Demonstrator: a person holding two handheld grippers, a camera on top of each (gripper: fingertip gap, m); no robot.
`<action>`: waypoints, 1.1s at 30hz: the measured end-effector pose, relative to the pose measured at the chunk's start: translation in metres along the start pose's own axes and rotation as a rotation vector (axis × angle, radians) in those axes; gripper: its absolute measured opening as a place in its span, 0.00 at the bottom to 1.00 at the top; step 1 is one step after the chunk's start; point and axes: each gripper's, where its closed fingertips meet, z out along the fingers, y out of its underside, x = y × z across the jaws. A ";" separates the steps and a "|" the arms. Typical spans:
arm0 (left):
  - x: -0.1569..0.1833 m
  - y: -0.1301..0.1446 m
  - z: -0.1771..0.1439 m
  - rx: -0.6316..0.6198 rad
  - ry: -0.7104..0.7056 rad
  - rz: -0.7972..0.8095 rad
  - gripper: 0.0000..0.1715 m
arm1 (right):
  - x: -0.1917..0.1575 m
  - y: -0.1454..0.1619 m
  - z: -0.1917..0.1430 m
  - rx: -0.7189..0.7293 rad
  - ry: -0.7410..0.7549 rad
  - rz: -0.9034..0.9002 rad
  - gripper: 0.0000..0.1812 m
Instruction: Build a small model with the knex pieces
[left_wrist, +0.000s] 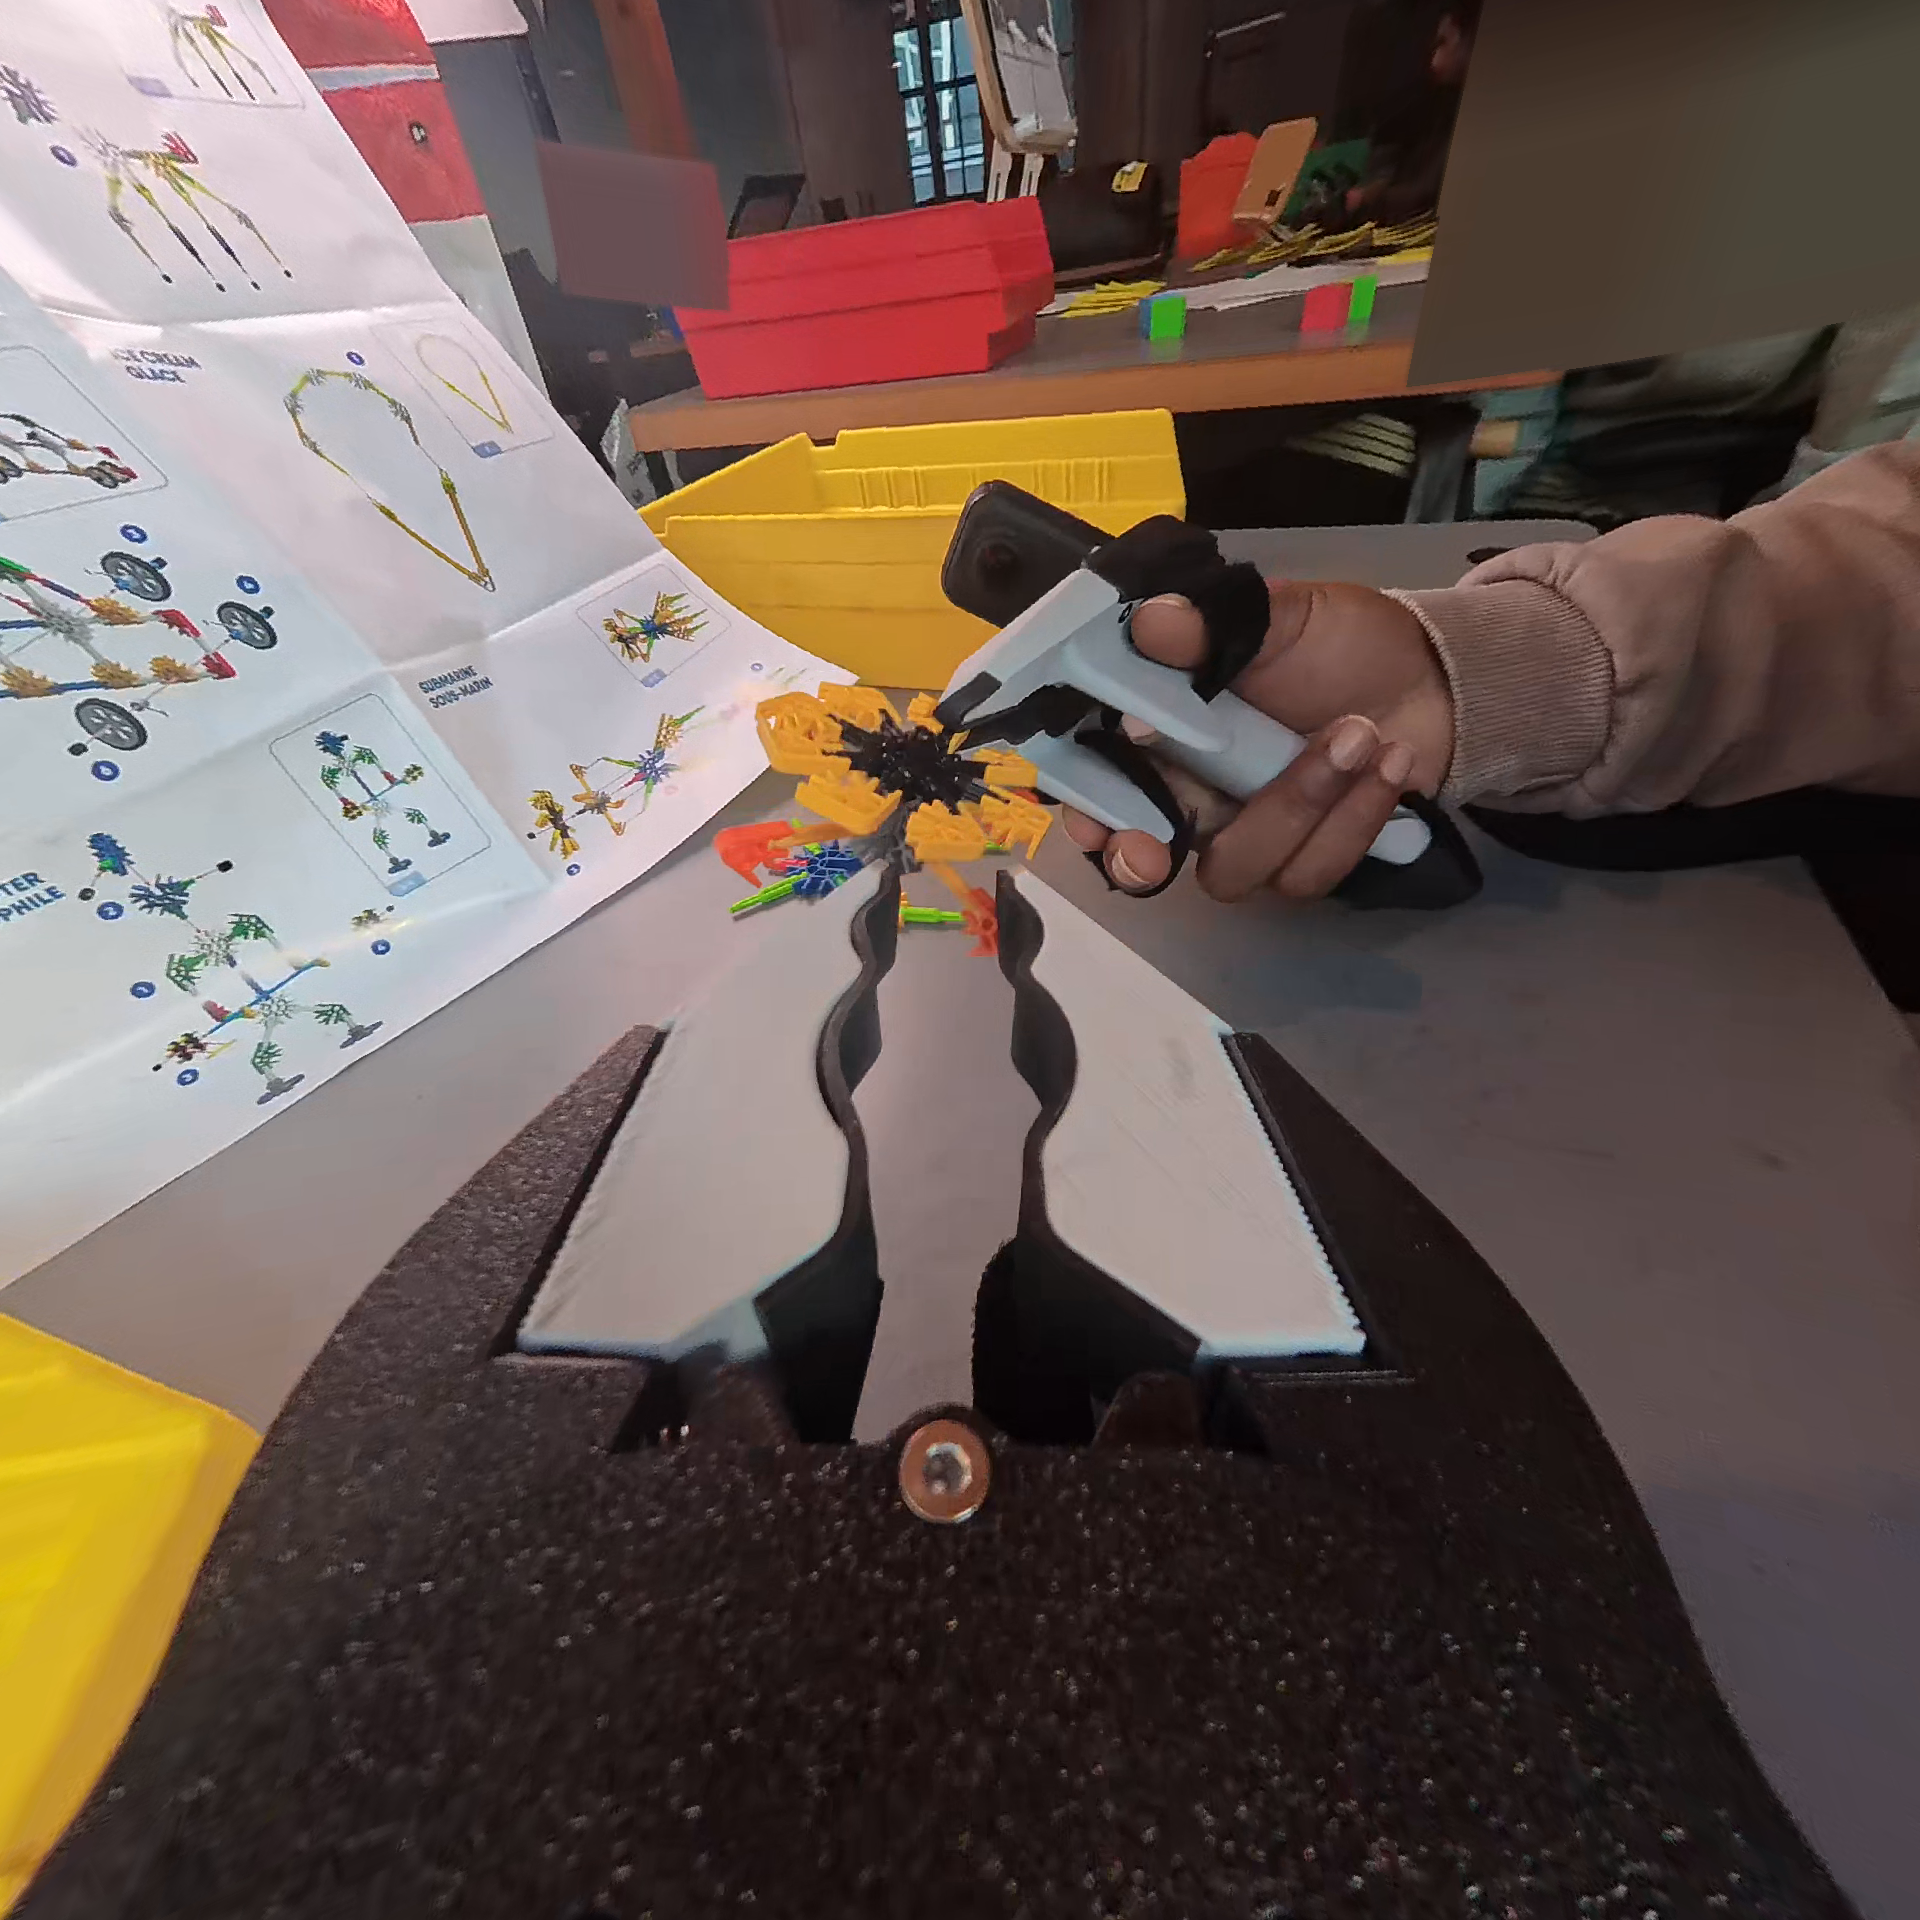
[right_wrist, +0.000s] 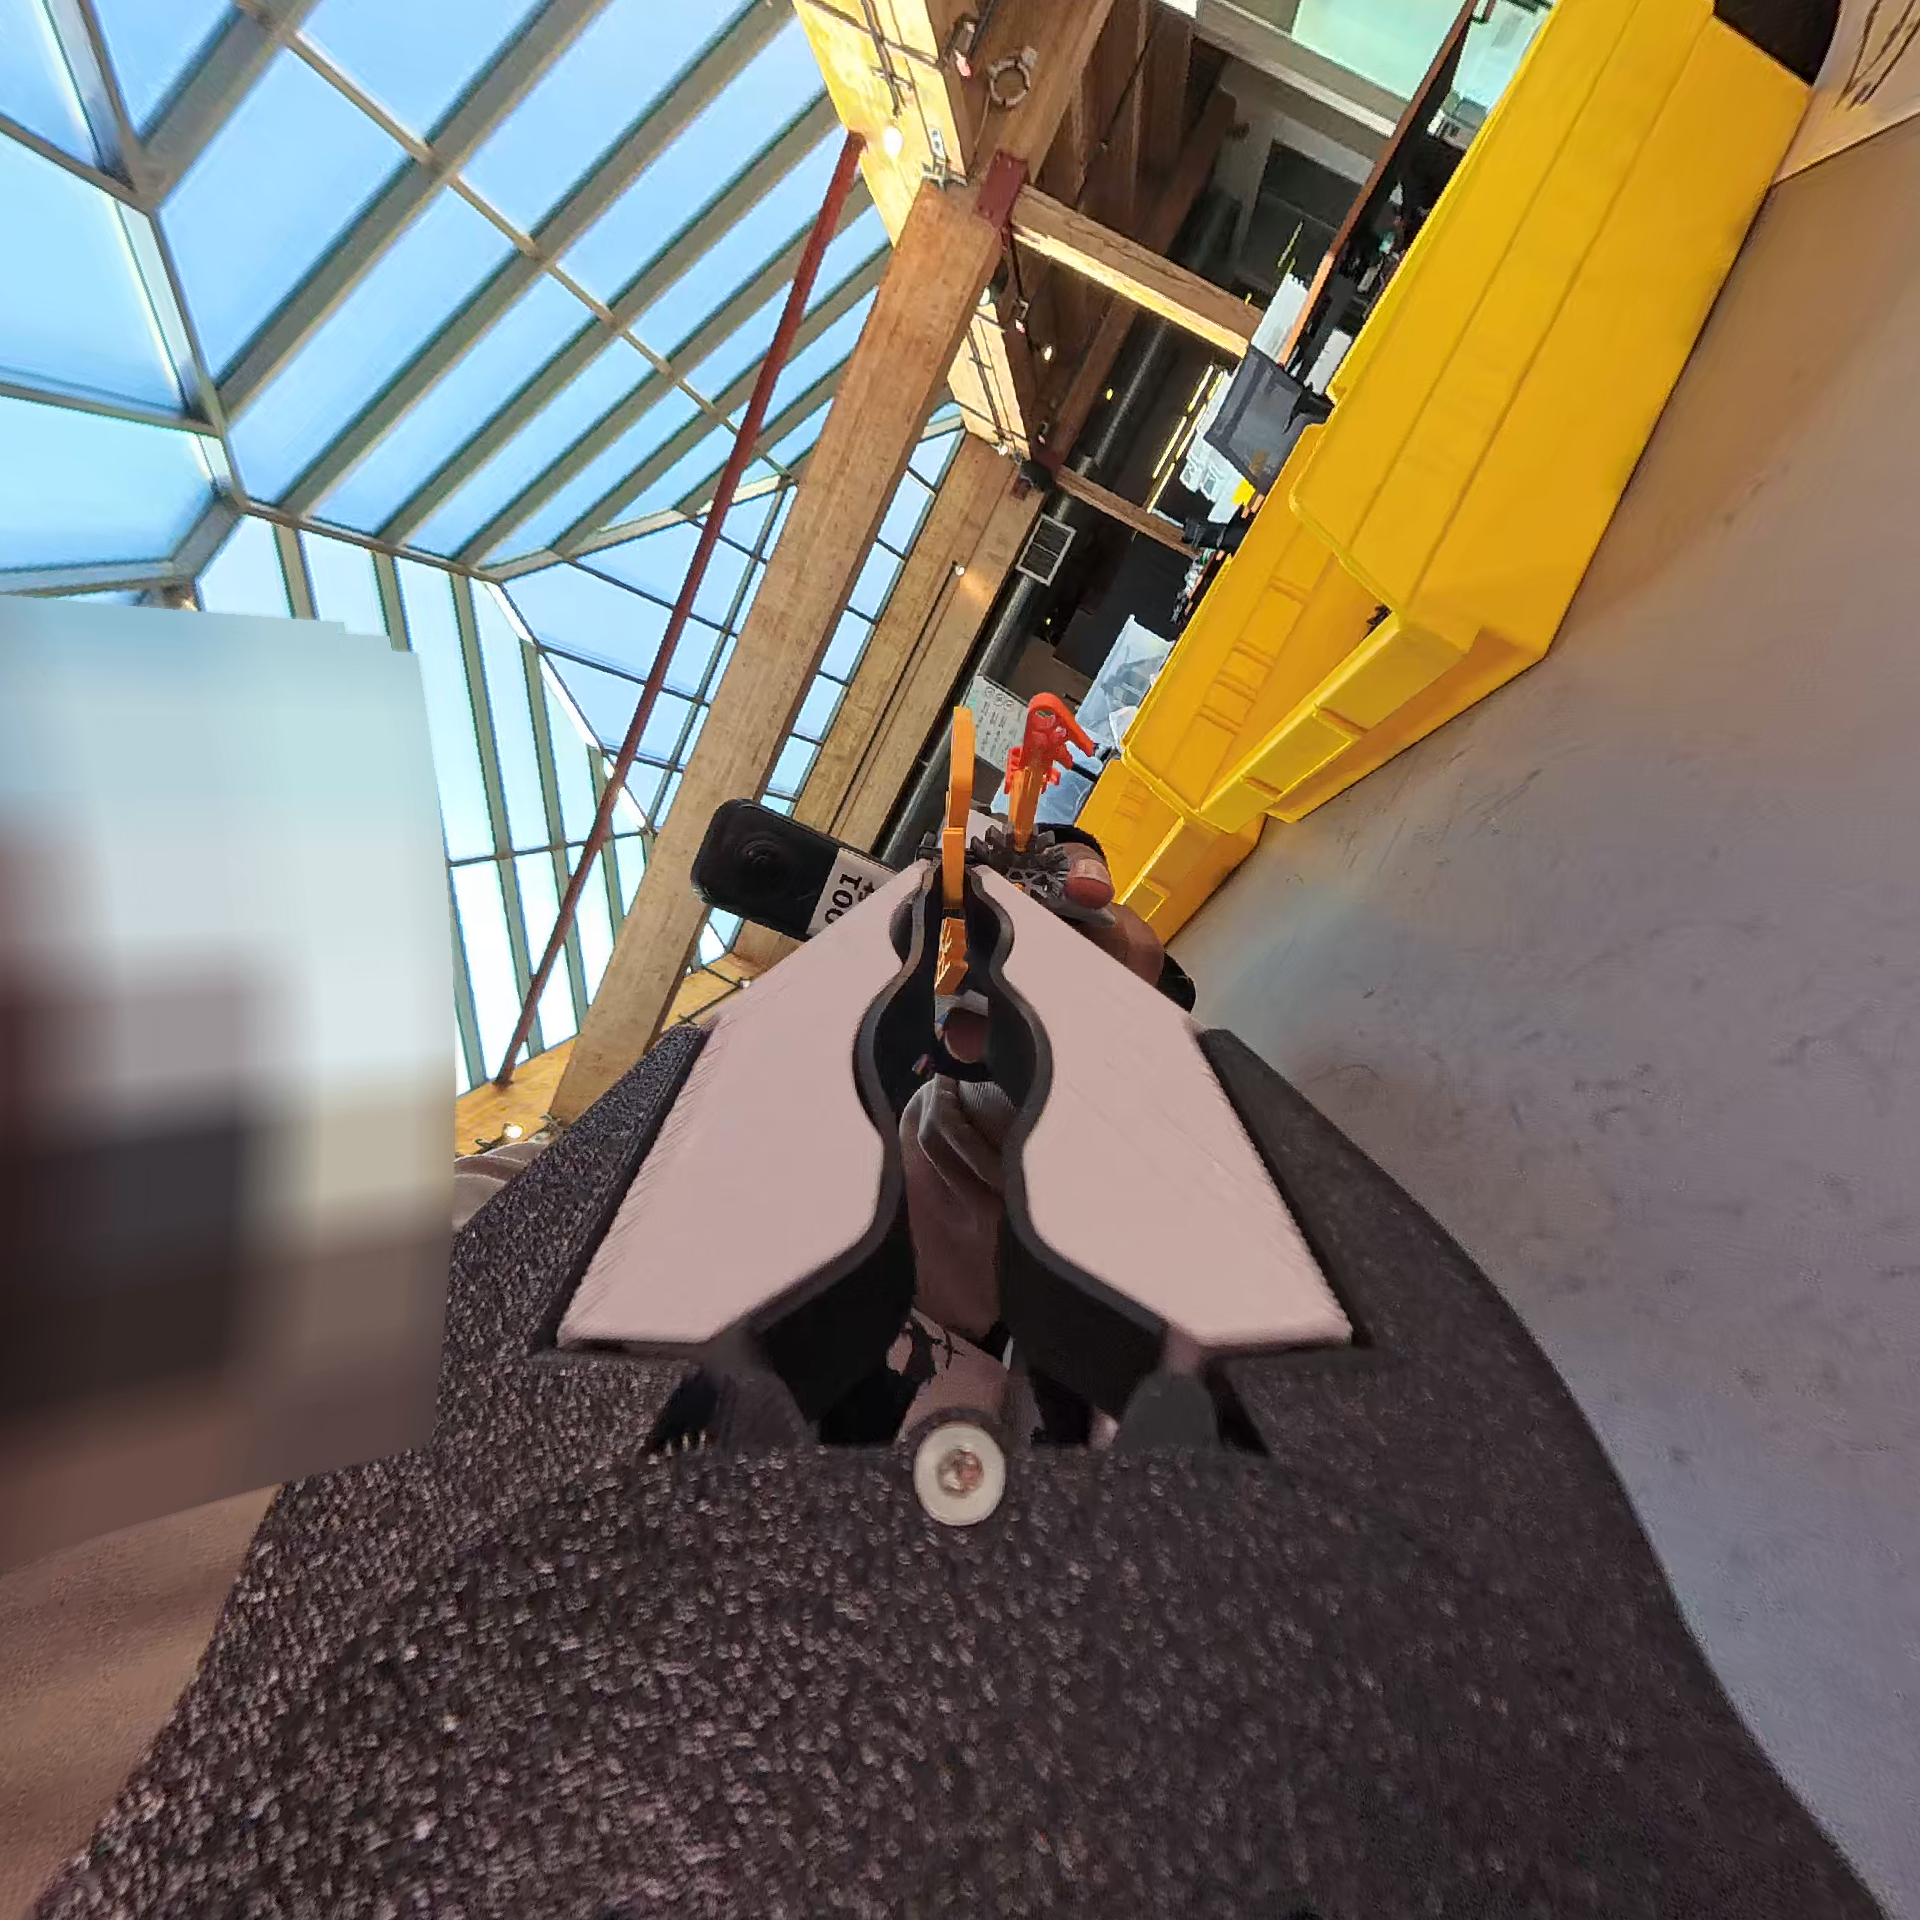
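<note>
We hold the orange-and-black plastic rod-and-connector toy model (left_wrist: 904, 769) near the grey desk's (left_wrist: 1455, 1143) far edge. Right gripper (right_wrist: 951, 914) pinches its orange piece; left gripper (left_wrist: 940, 883) seemingly clamps its underside, so keep both squeezes steady.

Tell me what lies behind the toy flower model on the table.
Behind the toy flower model stands a yellow bin, with a red bin on a farther table. The yellow bin's inside is hidden.

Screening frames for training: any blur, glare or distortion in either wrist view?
Left wrist view: fisheye bends the instruction sheet; the orange toy model is sharp, the left gripper fingers slightly soft, light even. Right wrist view: rolled sideways, bright skylight behind, right gripper sharp on an orange piece; blurred patches in both are masking.
</note>
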 end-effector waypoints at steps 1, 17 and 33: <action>0.002 -0.002 0.000 0.018 0.029 -0.052 0.10 | 0.003 0.001 0.000 -0.002 0.022 -0.022 0.01; 0.003 -0.011 -0.001 0.134 0.326 -0.765 0.02 | -0.007 0.016 0.009 -0.110 0.100 -0.475 0.01; 0.013 -0.005 0.002 0.102 0.495 -1.102 0.01 | -0.005 0.027 0.000 -0.471 0.308 -1.555 0.01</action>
